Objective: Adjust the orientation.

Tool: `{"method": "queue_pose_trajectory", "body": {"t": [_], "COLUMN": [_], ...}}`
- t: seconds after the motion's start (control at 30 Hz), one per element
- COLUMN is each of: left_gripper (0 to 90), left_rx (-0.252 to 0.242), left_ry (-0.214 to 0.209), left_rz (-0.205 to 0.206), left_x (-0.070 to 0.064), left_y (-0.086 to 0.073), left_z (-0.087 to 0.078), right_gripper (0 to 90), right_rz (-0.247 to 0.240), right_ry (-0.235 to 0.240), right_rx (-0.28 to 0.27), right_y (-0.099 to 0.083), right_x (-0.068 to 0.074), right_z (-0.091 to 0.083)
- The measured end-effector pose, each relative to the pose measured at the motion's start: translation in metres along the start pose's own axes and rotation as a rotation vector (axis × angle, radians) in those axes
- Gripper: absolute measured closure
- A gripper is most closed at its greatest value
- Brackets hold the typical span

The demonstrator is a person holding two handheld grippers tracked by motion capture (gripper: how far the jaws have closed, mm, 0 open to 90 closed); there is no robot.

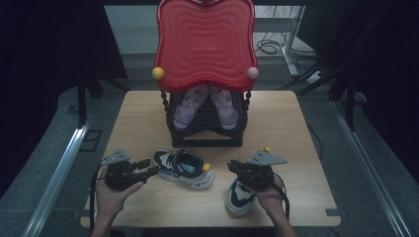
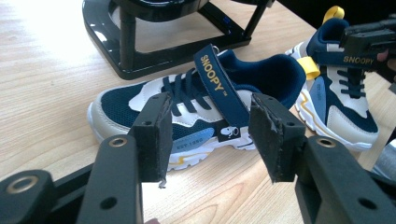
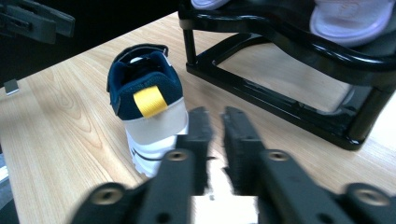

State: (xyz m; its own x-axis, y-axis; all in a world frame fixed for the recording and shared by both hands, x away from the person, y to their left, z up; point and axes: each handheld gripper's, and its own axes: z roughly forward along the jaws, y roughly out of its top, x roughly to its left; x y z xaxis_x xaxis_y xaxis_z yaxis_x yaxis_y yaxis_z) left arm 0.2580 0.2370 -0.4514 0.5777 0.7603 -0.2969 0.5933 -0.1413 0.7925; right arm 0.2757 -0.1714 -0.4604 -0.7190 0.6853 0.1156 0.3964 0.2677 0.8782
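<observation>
Lying on its side on the wooden tabletop (image 1: 148,113), at about 6 o'clock from the black shoe rack (image 1: 205,129): a navy-and-white sneaker (image 1: 184,169), toe toward 9 o'clock, yellow heel tab toward 3 o'clock. Reaching in from 9 o'clock of that sneaker: the left hand-held gripper (image 1: 153,170), jaws spread wide apart and gripping nothing, the fingertips just beside the toe. Showing between those spread jaws in the left gripper view: the same sneaker (image 2: 201,109), its strap marked SNOOPY standing up loose.

Resting at about 4 o'clock from the first: a second sneaker (image 1: 240,195), toe pointing toward the near edge. Hovering right over its heel end: the right hand-held gripper (image 1: 233,167), jaws drawn nearly together with a slim gap between them, clamping nothing visible. Whether touching the shoe, not clear.

Looking along the right hand-held gripper (image 3: 215,135) in the right gripper view: the first sneaker's heel with the yellow tab (image 3: 149,100), sitting at 11 o'clock of the jaws.

Sitting on the rack's upper tier beneath a red tray (image 1: 205,42): a pair of pink shoes (image 1: 205,106).
</observation>
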Motion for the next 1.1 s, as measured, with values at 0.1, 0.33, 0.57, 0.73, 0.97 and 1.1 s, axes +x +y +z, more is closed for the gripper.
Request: {"method": "queue_pose_trajectory", "body": {"t": [0.1, 0.33, 0.57, 0.73, 0.97, 1.1], "left_gripper": [48.6, 47.8, 48.0, 48.0, 48.0, 47.9], "left_rx": [-0.005, -0.032, -0.067, -0.065, -0.048, -0.041], "left_ry": [-0.014, -0.014, -0.002, -0.001, -0.008, -0.008], "left_rz": [-0.005, -0.010, -0.028, -0.034, -0.034, -0.036], "left_x": [0.000, 0.002, 0.007, 0.009, 0.008, 0.008], "left_y": [0.002, 0.003, 0.002, 0.001, 0.000, 0.000], "left_z": [-0.004, -0.013, -0.018, -0.018, -0.015, -0.013], "right_gripper": [89.8, 89.9, 89.9, 90.0, 90.0, 90.0], "right_rz": [-0.003, -0.025, -0.050, -0.059, -0.033, -0.036], "right_ry": [-0.015, -0.006, -0.007, -0.022, -0.030, -0.031], "right_rx": [0.010, 0.034, 0.061, 0.075, 0.104, 0.115], "right_y": [0.005, 0.022, 0.042, 0.046, 0.044, 0.042], "right_x": [0.006, 0.020, 0.024, 0.026, 0.018, 0.019], "right_z": [0.009, 0.036, 0.061, 0.075, 0.086, 0.089]}}
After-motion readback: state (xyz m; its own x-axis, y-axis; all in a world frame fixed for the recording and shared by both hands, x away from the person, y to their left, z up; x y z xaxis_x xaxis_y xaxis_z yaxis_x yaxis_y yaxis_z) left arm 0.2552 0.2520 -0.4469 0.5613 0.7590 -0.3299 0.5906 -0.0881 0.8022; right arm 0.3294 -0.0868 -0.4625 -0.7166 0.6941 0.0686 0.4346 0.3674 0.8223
